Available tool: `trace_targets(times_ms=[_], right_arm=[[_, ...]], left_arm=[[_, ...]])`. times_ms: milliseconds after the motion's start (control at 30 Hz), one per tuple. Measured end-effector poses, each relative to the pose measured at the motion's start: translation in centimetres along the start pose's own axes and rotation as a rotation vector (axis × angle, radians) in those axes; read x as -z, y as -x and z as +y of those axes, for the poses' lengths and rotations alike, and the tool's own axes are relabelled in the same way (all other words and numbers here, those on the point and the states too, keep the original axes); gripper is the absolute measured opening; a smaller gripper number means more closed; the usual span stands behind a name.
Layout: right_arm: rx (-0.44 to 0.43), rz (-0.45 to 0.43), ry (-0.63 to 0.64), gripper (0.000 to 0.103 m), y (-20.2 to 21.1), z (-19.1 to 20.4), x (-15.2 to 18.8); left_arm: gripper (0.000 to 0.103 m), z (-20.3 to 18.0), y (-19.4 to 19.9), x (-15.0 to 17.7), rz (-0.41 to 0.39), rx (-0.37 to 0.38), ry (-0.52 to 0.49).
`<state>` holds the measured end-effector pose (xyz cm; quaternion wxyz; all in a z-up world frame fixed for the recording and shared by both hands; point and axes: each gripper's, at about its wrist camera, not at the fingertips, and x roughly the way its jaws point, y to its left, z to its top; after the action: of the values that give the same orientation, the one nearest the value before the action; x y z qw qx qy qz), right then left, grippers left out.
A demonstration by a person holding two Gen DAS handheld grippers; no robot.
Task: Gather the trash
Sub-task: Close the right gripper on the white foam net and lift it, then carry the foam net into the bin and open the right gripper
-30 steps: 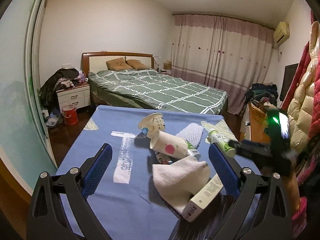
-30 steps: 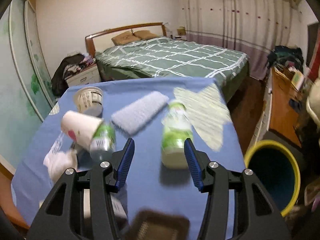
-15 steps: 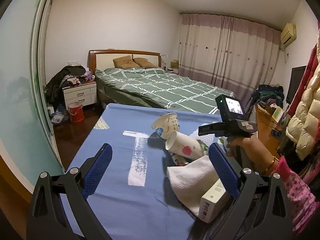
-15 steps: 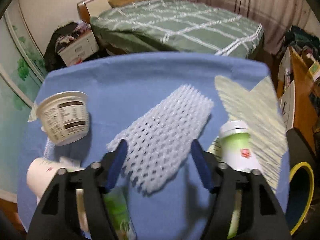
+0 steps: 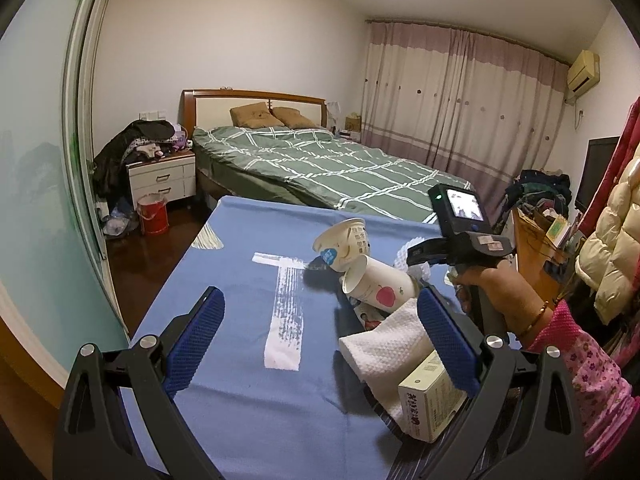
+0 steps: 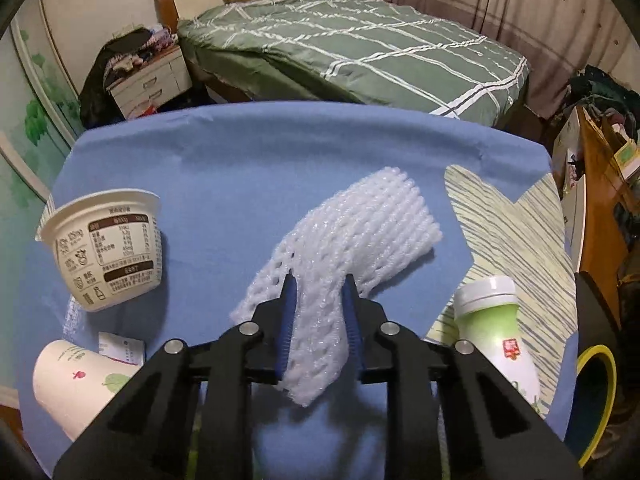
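Note:
A white foam net (image 6: 360,232) lies on the blue table cloth (image 6: 224,168). My right gripper (image 6: 318,284) points steeply down at its near end; the jaws are closing, and the pads pinch the bunched net between them. To its left lie a yogurt cup (image 6: 108,252) on its side and a paper cup (image 6: 76,384); to its right lies a green bottle (image 6: 496,336). My left gripper (image 5: 320,298) stands wide open over the cloth with nothing between its fingers. Near its right finger are a white tissue (image 5: 388,348) and a small box (image 5: 428,400).
A yellow-rimmed bin (image 6: 596,400) stands off the table's right edge. A person's hand (image 5: 492,288) in a pink sleeve holds the right gripper's handle. A green bed (image 5: 328,168) is behind the table, a wooden cabinet (image 6: 600,200) to the right.
My right gripper swung left from the green bottle to the foam net, dipped down, and closed on the net's near end, which now bunches up. The left gripper has hardly moved.

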<state>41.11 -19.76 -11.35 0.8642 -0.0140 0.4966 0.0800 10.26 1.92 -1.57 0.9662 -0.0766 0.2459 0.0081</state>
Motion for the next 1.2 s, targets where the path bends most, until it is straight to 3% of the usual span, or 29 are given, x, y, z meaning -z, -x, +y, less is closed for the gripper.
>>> trace_targets(times_ms=[233, 433, 567, 700, 967, 1200], right_arm=[[-0.035, -0.103, -0.018, 0.022, 4.7, -2.1, 1.2], [-0.052, -0.215, -0.054, 0.022, 10.6, -6.3, 3.8], [-0.026, -0.268, -0.104, 0.022, 13.7, -10.5, 6.7], [0.085, -0.298, -0.185, 0.023, 15.4, -15.7, 10.5], [0.241, -0.224, -0.380, 0.023, 13.9, -25.6, 17.3], [0.284, -0.172, -0.472, 0.032, 12.1, -30.5, 20.3]], left_arm=[[0.096, -0.3, -0.2, 0.2, 0.002, 0.002, -0.006], [0.096, -1.0, -0.3, 0.5, 0.009, 0.013, -0.015], [0.096, -1.7, -0.1, 0.7, 0.008, 0.024, -0.030], [0.096, -2.5, 0.2, 0.8, 0.007, 0.036, -0.046], [0.096, -4.2, 0.4, 1.2, 0.017, 0.057, -0.080], [0.096, -6.1, 0.9, 1.5, 0.018, 0.067, -0.122]])
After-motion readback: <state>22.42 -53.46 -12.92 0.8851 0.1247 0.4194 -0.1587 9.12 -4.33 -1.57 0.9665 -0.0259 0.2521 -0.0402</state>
